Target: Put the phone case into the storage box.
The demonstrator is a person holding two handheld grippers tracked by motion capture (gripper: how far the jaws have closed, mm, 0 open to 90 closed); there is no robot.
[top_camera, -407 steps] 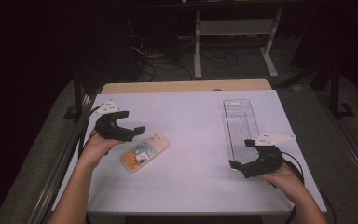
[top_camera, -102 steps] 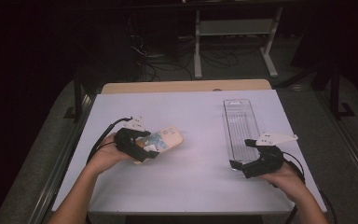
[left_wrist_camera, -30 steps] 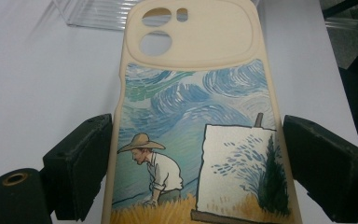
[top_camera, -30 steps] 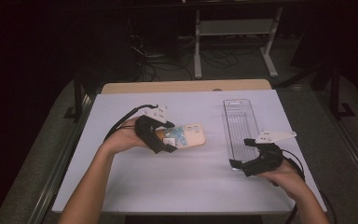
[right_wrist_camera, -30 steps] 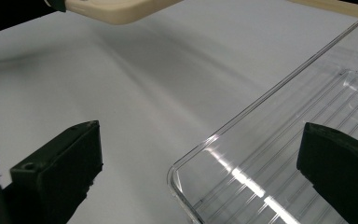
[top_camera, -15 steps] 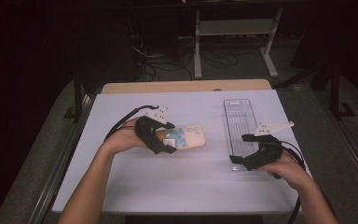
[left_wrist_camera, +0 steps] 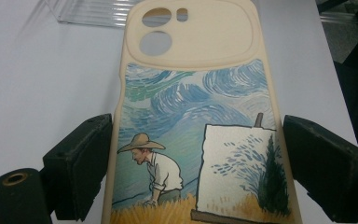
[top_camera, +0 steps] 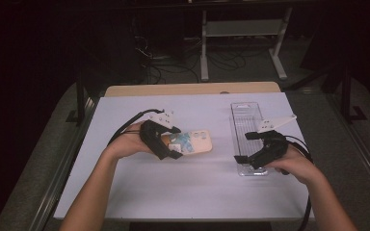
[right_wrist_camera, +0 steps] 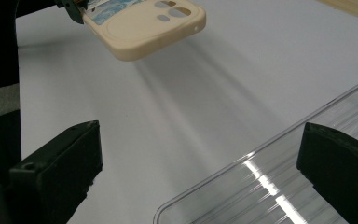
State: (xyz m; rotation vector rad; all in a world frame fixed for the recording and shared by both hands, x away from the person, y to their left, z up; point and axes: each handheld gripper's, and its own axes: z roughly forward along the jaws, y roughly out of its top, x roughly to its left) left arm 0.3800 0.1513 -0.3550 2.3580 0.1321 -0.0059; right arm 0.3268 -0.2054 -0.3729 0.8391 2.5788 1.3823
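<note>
A cream phone case (top_camera: 196, 142) with a painted picture of a man in a straw hat is held just above the white table (top_camera: 183, 192). My left gripper (top_camera: 177, 143) is shut on its long sides. In the left gripper view the case (left_wrist_camera: 200, 107) runs away from me between the gripper (left_wrist_camera: 198, 163) jaws, camera holes at the far end. My right gripper (top_camera: 244, 147) hangs open over the near end of a clear plastic tray (top_camera: 246, 120). The right gripper view has that gripper (right_wrist_camera: 198, 163) wide apart above the tray's corner (right_wrist_camera: 270, 186), with the case (right_wrist_camera: 144, 23) farther off.
The clear tray lies lengthwise on the table's right side. A wooden strip (top_camera: 192, 89) borders the table's far edge. Beyond it is a dark floor with cables and a white stand (top_camera: 243, 29). Metal rails run along both table sides.
The case first lay on the left of the table; my left gripper took hold of it and carried it right, to the middle. In the last half second the right gripper rose slightly over the tray.
</note>
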